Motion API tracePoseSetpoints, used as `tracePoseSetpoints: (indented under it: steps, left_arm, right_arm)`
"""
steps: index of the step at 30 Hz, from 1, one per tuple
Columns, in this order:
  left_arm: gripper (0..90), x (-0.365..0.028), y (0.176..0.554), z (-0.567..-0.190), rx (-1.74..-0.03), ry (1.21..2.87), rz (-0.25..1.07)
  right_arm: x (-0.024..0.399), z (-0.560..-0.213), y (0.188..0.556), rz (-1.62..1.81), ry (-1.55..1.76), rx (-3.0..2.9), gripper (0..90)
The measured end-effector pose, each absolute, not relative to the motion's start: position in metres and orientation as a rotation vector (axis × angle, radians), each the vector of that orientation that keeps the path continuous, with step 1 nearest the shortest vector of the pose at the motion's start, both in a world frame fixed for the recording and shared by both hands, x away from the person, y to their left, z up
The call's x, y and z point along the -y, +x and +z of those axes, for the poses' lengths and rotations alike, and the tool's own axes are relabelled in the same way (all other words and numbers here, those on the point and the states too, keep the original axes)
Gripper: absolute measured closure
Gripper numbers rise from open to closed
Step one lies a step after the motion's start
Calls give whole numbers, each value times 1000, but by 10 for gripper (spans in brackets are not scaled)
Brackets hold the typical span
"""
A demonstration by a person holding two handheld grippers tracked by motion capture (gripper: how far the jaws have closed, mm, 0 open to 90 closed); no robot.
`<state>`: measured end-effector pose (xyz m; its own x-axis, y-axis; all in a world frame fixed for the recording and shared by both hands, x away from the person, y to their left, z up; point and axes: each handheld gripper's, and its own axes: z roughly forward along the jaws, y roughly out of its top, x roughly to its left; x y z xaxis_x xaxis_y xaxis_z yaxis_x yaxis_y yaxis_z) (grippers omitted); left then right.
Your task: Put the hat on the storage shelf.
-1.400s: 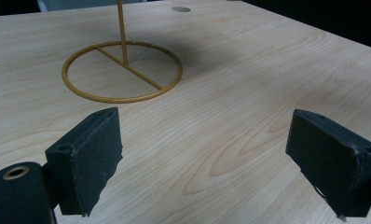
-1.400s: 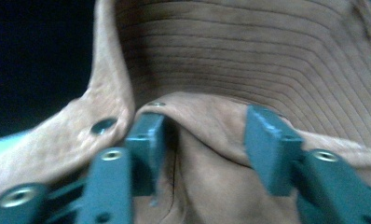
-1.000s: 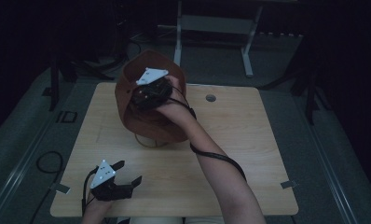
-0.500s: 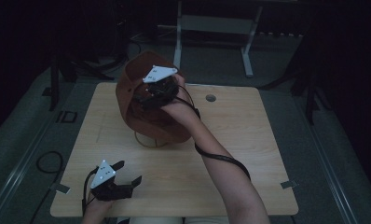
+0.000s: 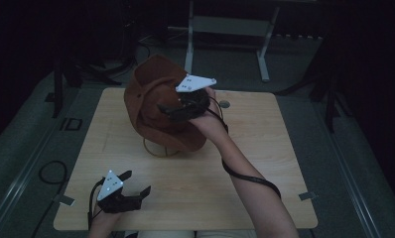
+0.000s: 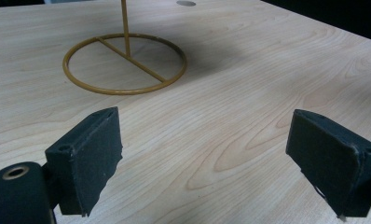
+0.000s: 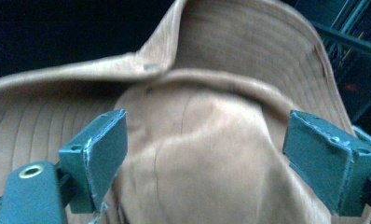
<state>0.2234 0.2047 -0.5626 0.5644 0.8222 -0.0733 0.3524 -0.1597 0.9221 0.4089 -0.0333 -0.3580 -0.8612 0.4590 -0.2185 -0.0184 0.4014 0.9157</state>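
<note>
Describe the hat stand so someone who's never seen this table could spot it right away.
Start at the light wooden table and find the brown hat near its far middle. Under the hat's brim stands the hat stand: a thin upright rod rising from a flat ring base crossed by one bar. It is the only mustard-yellow wire thing there, unlike the black grippers.

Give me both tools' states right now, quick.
Left tool: open, holding nothing, low over the table.
Right tool: open, jaws apart around the brown hat, pads not pressing it.
</note>
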Motion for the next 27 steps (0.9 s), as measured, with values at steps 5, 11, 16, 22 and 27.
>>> tracePoseSetpoints:
  steps: [5, 11, 16, 22, 27]
  left_arm:
    - [111, -204, 223, -564, -983, 1748, 564]
    - [110, -204, 223, -566, -973, 1745, 571]
    - [110, -204, 224, -567, -971, 1744, 578]
    - [110, -205, 224, -568, -980, 1743, 587]
    - [110, -206, 224, -568, -990, 1744, 602]
  right_arm:
    - [50, -367, 407, 1455, 424, -2258, 137]
    - [69, -382, 404, 1462, 476, -2281, 141]
    - [85, -392, 401, 1443, 496, -2289, 141]
    - [106, -403, 393, 1445, 521, -2292, 142]
    - [123, -415, 381, 1454, 526, -2296, 142]
